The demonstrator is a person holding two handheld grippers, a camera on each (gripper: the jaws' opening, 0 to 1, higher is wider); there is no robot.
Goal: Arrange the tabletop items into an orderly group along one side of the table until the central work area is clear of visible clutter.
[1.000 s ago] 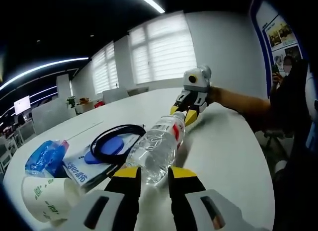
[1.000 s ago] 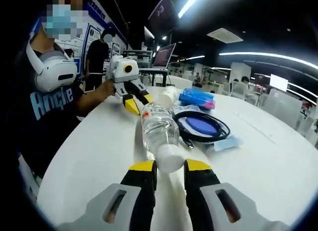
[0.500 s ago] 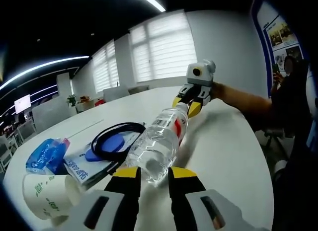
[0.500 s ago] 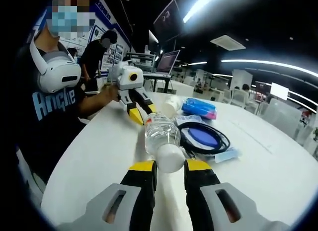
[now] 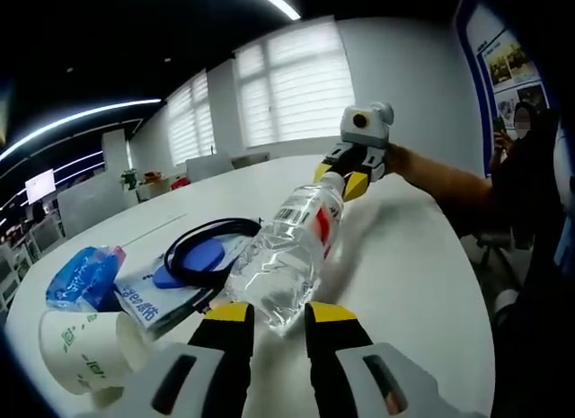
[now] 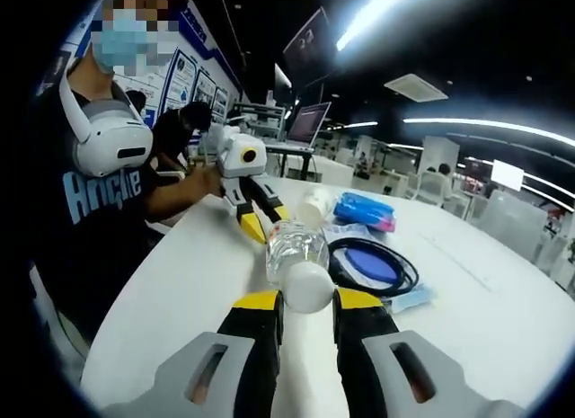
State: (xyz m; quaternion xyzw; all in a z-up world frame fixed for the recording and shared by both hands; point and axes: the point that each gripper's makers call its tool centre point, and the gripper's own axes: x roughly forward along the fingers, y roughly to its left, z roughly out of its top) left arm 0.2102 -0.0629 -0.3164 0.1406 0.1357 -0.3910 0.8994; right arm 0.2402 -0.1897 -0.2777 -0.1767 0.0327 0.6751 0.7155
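Left gripper view shows the left gripper [image 5: 273,312] clamped on the base of the clear plastic water bottle [image 5: 286,256], while the right gripper [image 5: 349,173] clamps its white-capped neck. The bottle hangs level between both, clear of the white round table [image 5: 413,274]. Judged step: carrying the bottle toward one side. Next move calls for both grippers travelling together, then lowering beside the white paper cup [image 5: 81,351], blue packet [image 5: 83,276] and black cable loop [image 5: 208,247]. Surroundings: an open office with blinds and ceiling light strips.
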